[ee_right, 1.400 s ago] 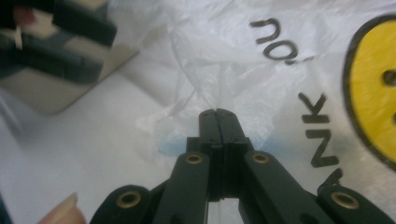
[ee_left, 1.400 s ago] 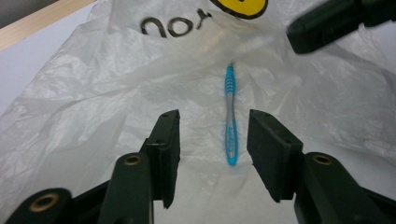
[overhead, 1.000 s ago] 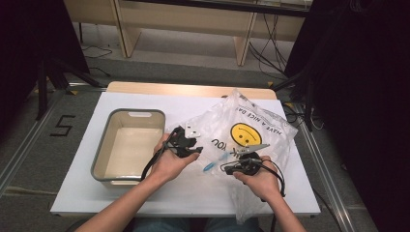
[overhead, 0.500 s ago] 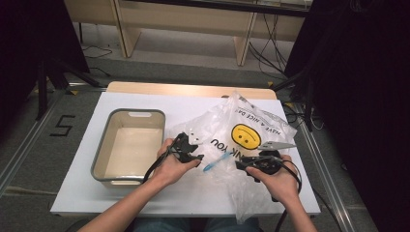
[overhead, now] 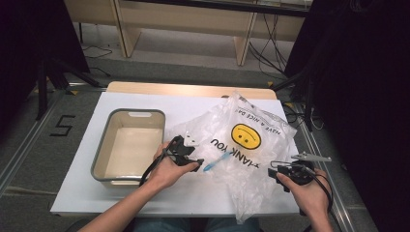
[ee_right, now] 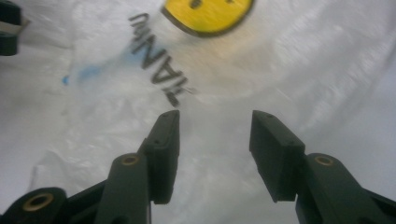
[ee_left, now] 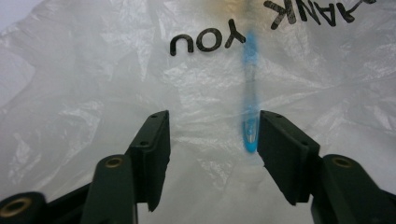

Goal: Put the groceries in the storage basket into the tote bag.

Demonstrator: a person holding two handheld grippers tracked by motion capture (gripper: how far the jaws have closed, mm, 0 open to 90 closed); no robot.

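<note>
Blue toothbrush point(overhead: 214, 163) lies inside the clear plastic bag point(overhead: 251, 159) on the white surface point(overhead: 87, 145), just right of the left hand-held gripper point(overhead: 196, 164). In the left gripper view the toothbrush point(ee_left: 251, 107) runs straight away from the jaws, near end beside the right-hand jaw, long axis in line with the gripper. Left jaws stand apart, nothing pinched; they have just been opening. The right hand-held gripper point(overhead: 297, 166) sits at the bag's right edge, well apart from the toothbrush, jaws parted and, as far as we can tell through the blur, off the film; they too have just been opening. The left hand is nearer. Since the earlier frames we see the right hand has drawn rightward, away from the toothbrush; the left has barely shifted. Grey tub point(overhead: 104, 145) sits to the left.
</note>
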